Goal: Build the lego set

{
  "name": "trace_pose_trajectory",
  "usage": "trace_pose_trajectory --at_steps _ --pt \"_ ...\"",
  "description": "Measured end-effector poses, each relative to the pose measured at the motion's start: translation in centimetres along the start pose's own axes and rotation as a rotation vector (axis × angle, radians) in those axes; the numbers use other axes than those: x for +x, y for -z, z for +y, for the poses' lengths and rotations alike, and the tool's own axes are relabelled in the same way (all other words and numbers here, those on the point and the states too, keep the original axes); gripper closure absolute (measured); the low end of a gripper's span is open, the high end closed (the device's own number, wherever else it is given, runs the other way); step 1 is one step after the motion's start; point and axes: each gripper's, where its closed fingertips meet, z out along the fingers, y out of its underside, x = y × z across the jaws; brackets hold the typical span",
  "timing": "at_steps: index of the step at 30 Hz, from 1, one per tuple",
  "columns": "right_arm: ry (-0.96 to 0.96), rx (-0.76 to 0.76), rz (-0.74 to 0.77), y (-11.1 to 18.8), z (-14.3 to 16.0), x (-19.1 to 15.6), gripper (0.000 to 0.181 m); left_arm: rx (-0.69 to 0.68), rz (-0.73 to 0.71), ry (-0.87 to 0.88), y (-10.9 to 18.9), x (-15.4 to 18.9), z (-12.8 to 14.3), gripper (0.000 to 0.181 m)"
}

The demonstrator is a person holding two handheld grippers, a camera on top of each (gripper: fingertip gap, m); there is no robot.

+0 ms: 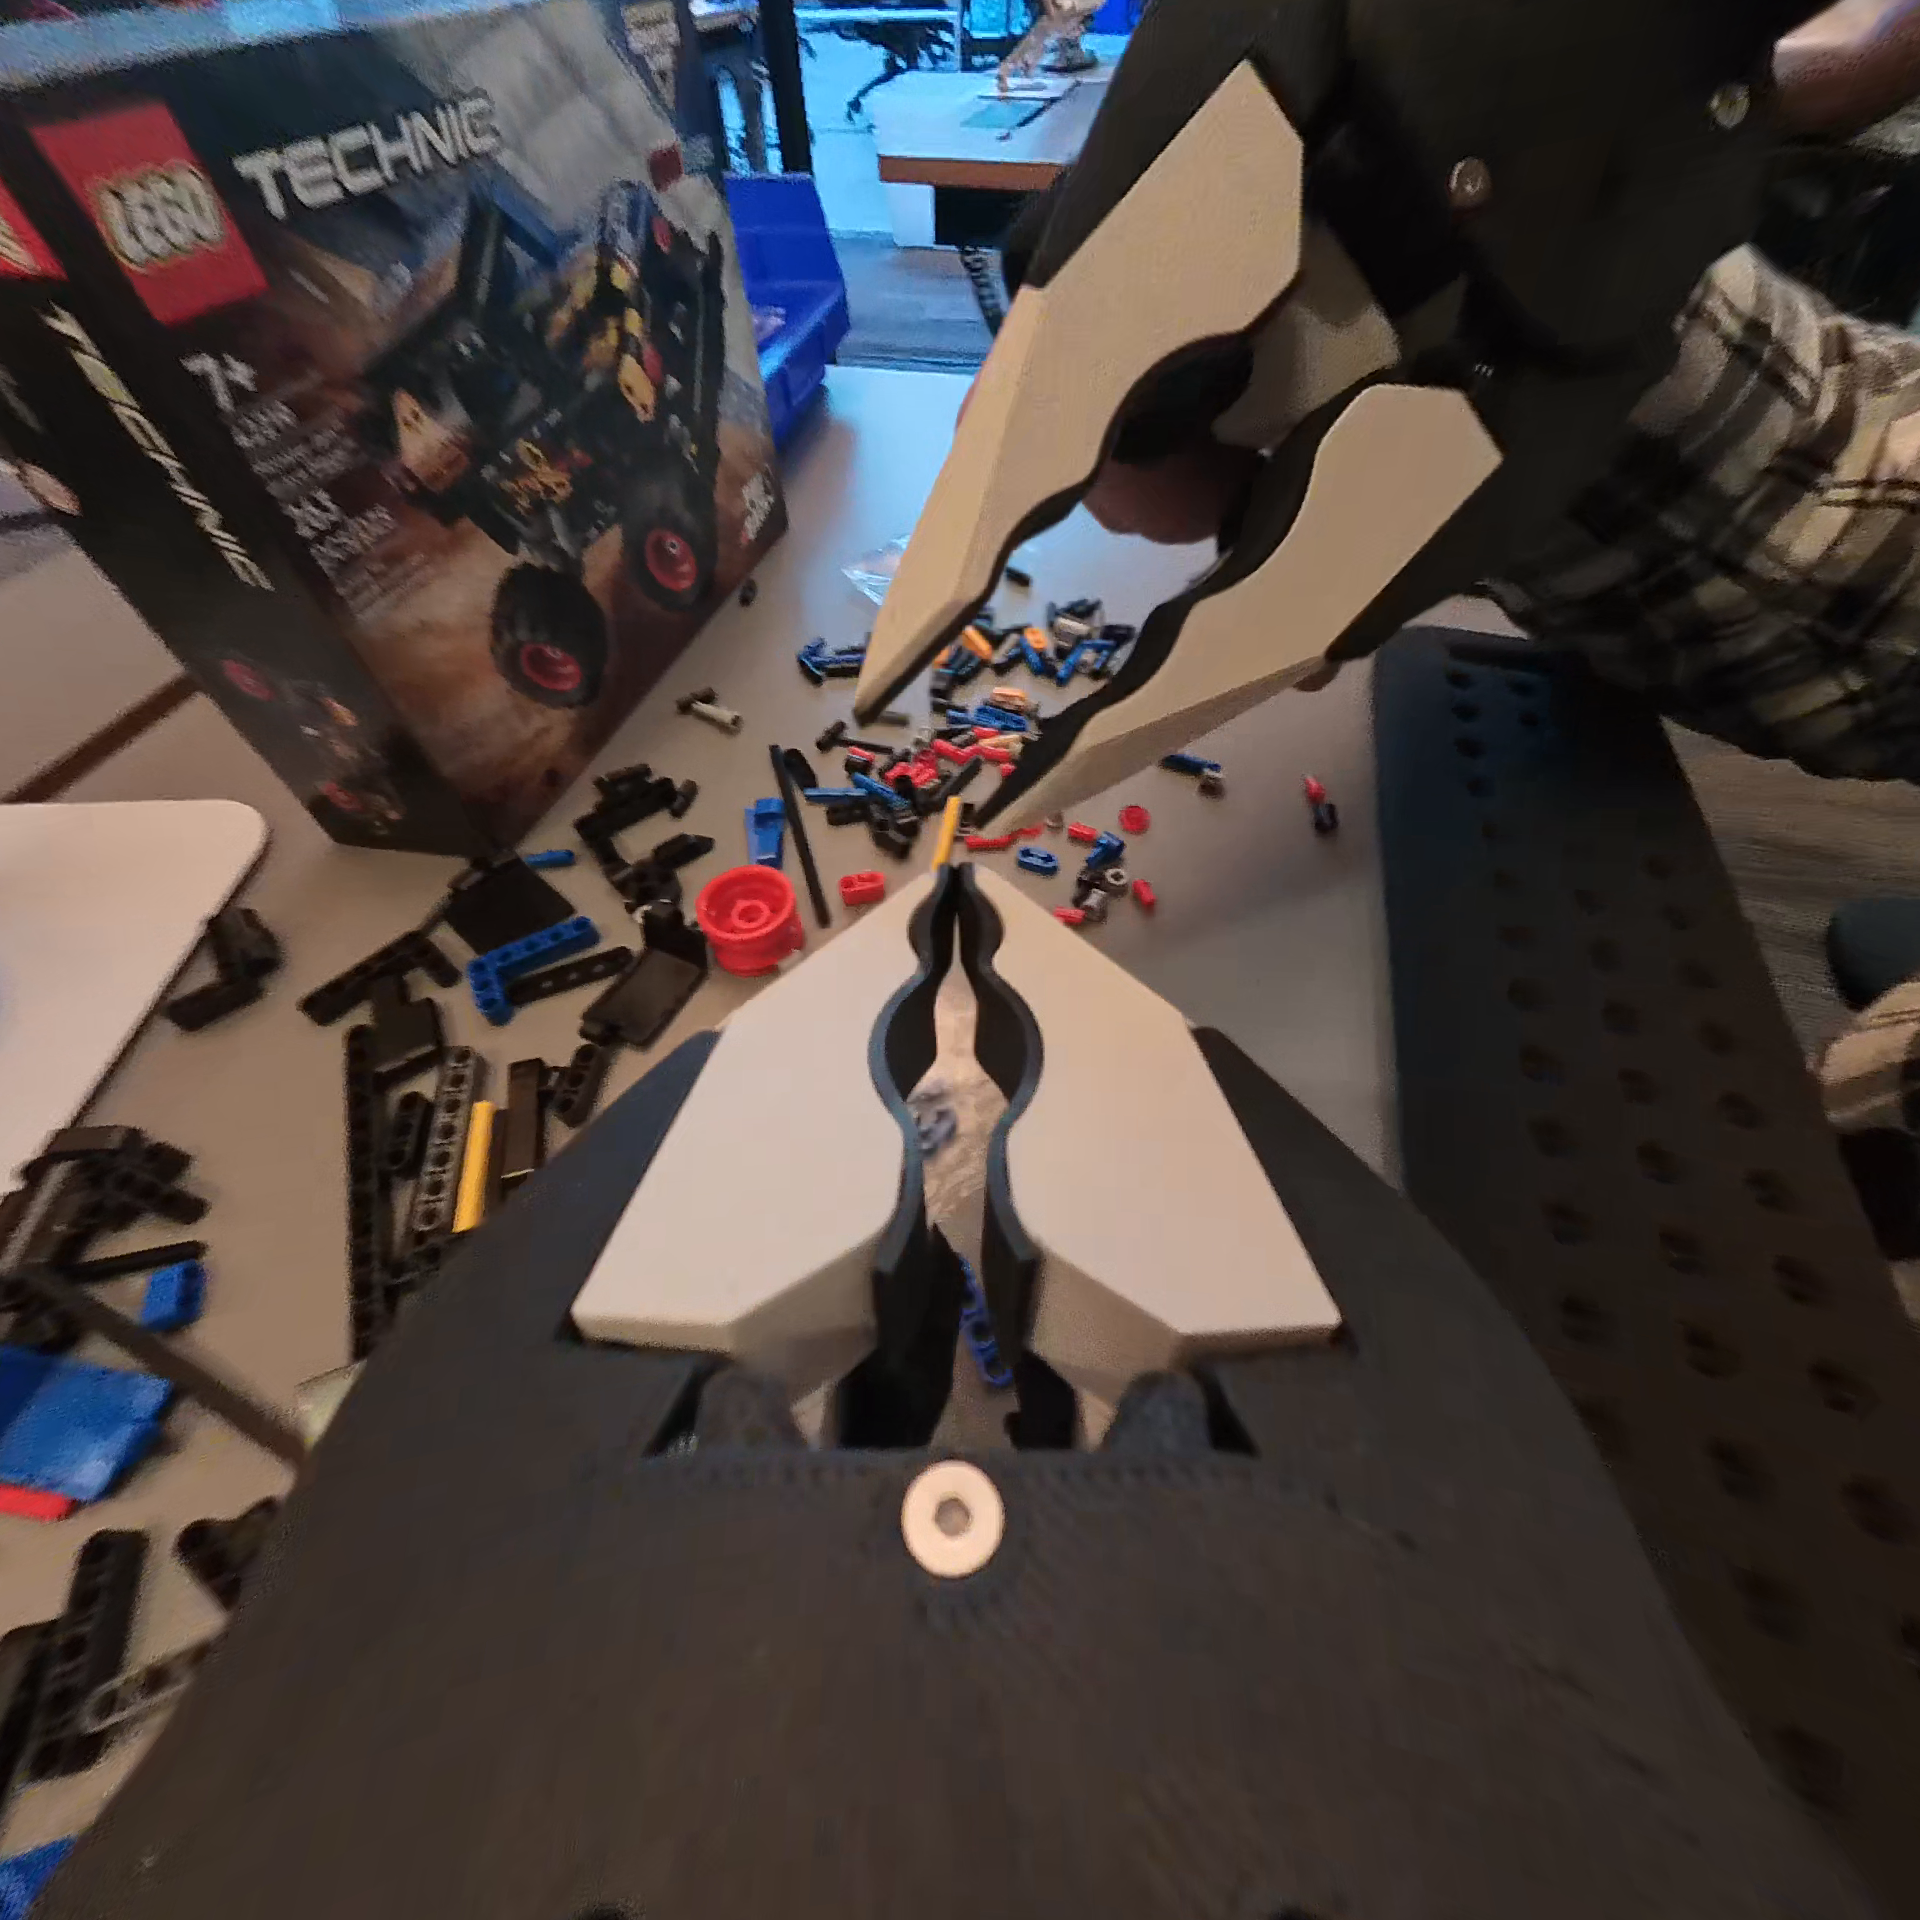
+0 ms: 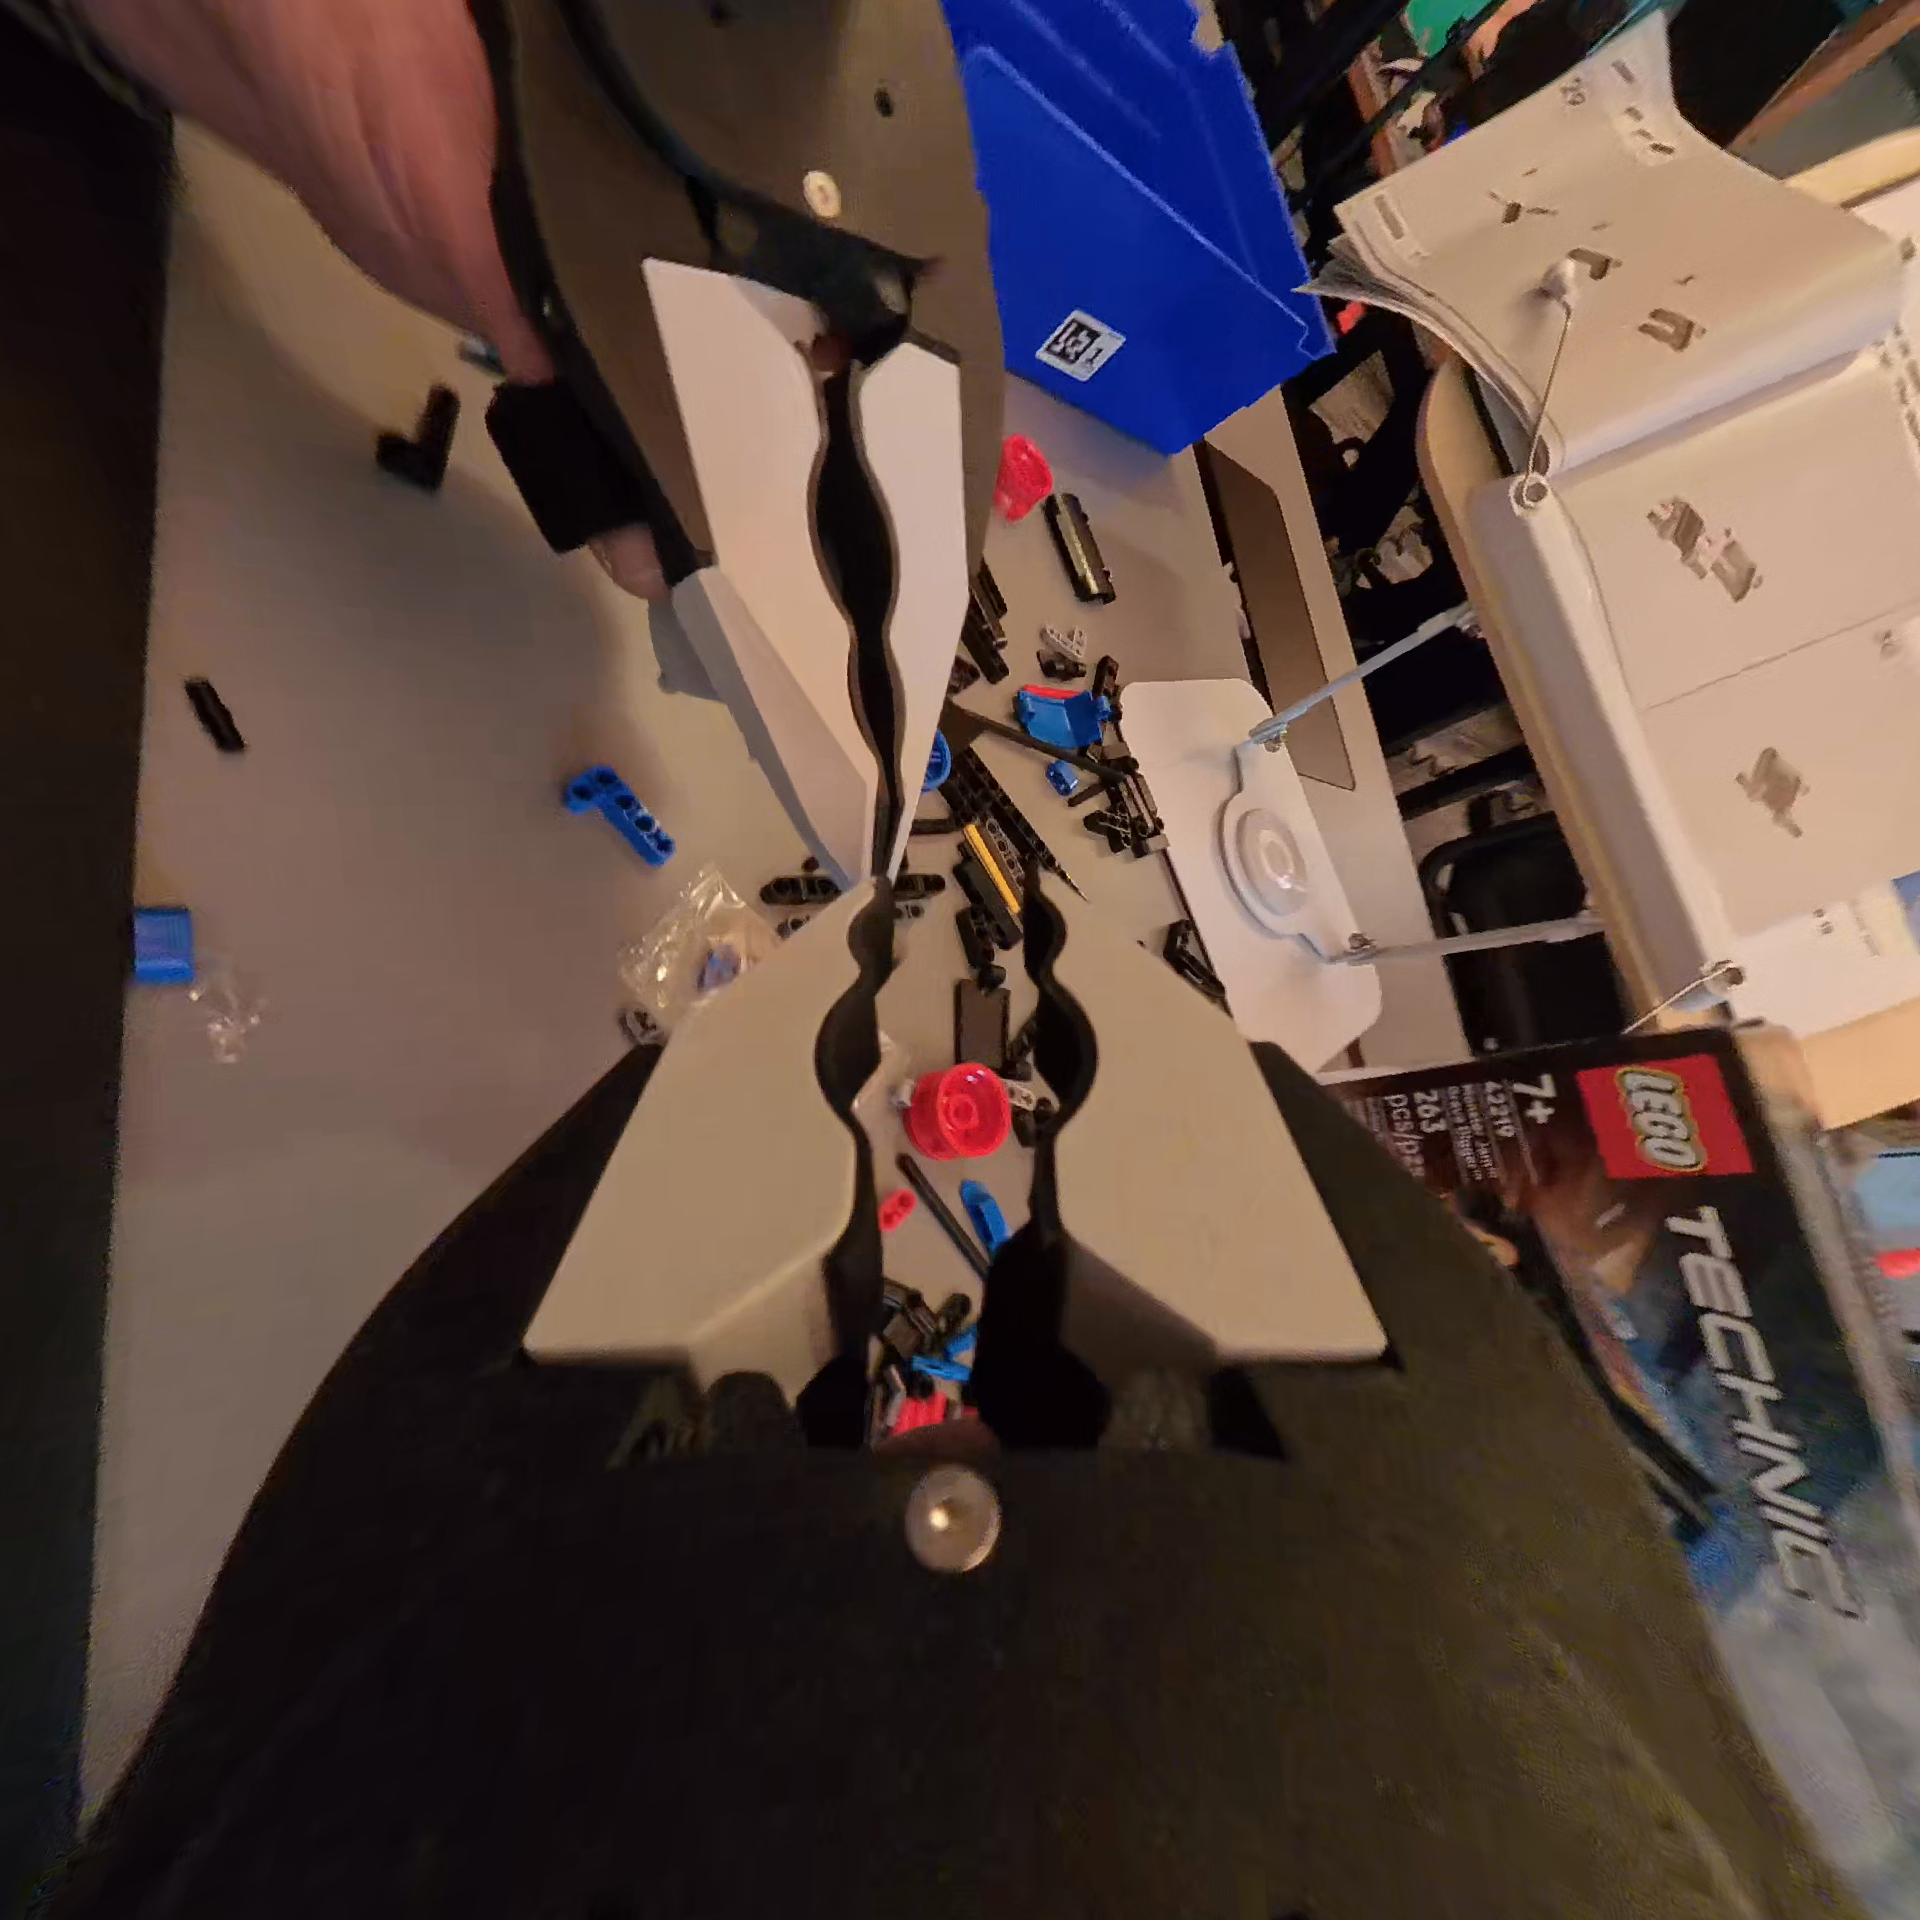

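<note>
Loose Lego parts lie on the grey table [image 1: 312, 883]: a pile of small red, blue and black pins [image 1: 966, 727], black beams [image 1: 416, 1122], a blue L-beam [image 1: 530, 961] [image 2: 618, 816] and a red wheel hub [image 1: 750, 920] [image 2: 954, 1112]. My left gripper [image 1: 954, 878] [image 2: 883, 857] is shut, and a thin yellow piece [image 1: 948, 831] sticks out of its tips. My right gripper [image 2: 956, 888] [image 1: 925, 769] is open and empty. It points at the left gripper tip to tip, with one fingertip beside the yellow piece, above the pin pile.
The Lego box [image 1: 416, 416] [image 2: 1662, 1299] stands behind the parts. A blue bin [image 1: 790, 281] [image 2: 1122, 208] sits beyond it. An open instruction booklet [image 2: 1662, 520] rests on a white stand [image 2: 1247, 831]. A dark perforated chair [image 1: 1610, 1039] is at the table's side. A clear bag [image 2: 686, 935] lies nearby. My left and right fingertips are right by each other. The red wheel hub [image 1: 750, 920] is about equally far from each gripper, around 12 cm. Look for it in the right wrist view [image 2: 956, 1095] too.
</note>
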Motion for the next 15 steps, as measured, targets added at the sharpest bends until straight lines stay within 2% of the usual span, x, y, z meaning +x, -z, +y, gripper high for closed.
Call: trace_pose_trajectory --at_steps 4,7,11,15 --pt "-0.154 0.103 -0.035 0.6 -0.4 0.5 0.154 -0.005 -0.084 -0.107 0.3 -0.8 -0.3 0.181" --pt "-0.214 0.16 -0.075 0.8 -0.7 0.4 0.165 -0.009 -0.106 -0.168 0.2 -0.6 -0.4 0.181" --pt "-0.219 0.153 -0.103 0.7 -0.4 -0.1 0.168 -0.01 -0.131 -0.236 0.0 -0.4 -0.6 0.181" --pt "-0.265 0.13 -0.118 1.3 0.8 0.0 0.16 -0.048 -0.116 -0.238 -0.2 -0.3 0.2 0.181"
